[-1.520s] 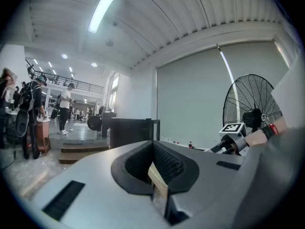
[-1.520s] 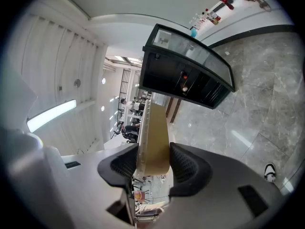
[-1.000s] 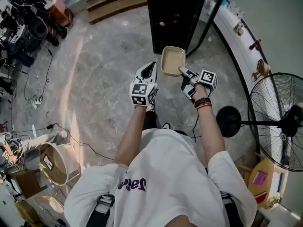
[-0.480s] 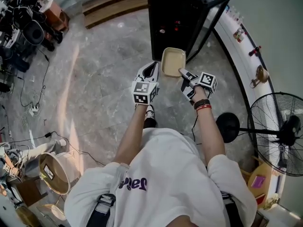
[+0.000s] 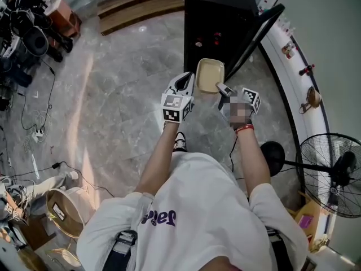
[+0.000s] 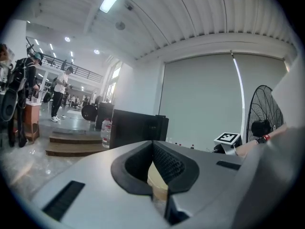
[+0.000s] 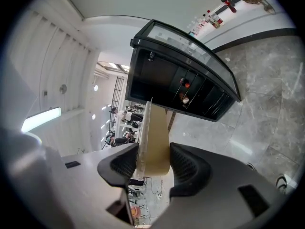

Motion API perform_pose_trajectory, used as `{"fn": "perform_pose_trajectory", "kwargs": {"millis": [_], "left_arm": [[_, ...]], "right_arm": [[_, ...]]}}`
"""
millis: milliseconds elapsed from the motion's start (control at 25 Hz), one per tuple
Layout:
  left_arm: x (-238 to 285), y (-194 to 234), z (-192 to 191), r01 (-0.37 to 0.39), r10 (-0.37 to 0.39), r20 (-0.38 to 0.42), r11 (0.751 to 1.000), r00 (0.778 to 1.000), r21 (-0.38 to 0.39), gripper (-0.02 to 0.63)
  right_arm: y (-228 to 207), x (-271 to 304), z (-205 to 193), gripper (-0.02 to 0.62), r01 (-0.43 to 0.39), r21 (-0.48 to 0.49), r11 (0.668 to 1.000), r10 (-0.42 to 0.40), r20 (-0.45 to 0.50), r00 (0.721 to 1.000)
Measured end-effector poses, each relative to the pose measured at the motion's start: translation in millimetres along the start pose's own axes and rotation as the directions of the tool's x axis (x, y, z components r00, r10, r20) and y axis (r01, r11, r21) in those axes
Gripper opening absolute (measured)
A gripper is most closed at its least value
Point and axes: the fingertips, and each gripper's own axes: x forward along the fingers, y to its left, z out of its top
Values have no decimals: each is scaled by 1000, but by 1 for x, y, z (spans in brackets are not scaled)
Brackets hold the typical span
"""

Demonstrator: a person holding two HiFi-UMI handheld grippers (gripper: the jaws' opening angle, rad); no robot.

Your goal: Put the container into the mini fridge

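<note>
A shallow beige container (image 5: pixel 209 75) hangs over the floor just in front of the black mini fridge (image 5: pixel 217 27), whose glass door (image 5: pixel 256 35) stands swung open to the right. My left gripper (image 5: pixel 188 84) is shut on the container's left rim, and my right gripper (image 5: pixel 221 87) is shut on its near right edge. In the left gripper view the beige rim (image 6: pixel 157 182) sits pinched between the dark jaws of that gripper (image 6: pixel 155 175). In the right gripper view the container (image 7: pixel 155 137) stands on edge between the pads of that gripper (image 7: pixel 152 159), with the fridge's open shelves (image 7: pixel 181 80) beyond.
A standing fan (image 5: pixel 333 174) with a round base (image 5: pixel 273 151) is at the right. A curved white ledge (image 5: pixel 293 49) with small bottles runs behind the fridge. Wooden steps (image 5: pixel 141 1) lie at the back, cables and gear (image 5: pixel 28 33) at the left, a round bin (image 5: pixel 62 210) behind.
Both grippers and the container have moved a little right and closer to the fridge. The open door now shows nearer the container.
</note>
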Motion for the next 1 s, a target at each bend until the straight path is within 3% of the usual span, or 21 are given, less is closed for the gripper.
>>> {"fn": "perform_pose_trajectory", "kwargs": {"millis": [400,760,1000], "left_arm": [[32,64,-2,49,-50,-18,999,999,-19,20],[55,76,-24,111,-111,-52,994,992,8,20],[106,101,-40,162,-161,-77,987,984,7,21]], "right_arm": [[6,68,18,215,-2,32,999,1,28,1000],[0,92,34,213,18,7,1000,-19,47,999],[-16,146,83,213,33,18,999,-34,64,997]]}}
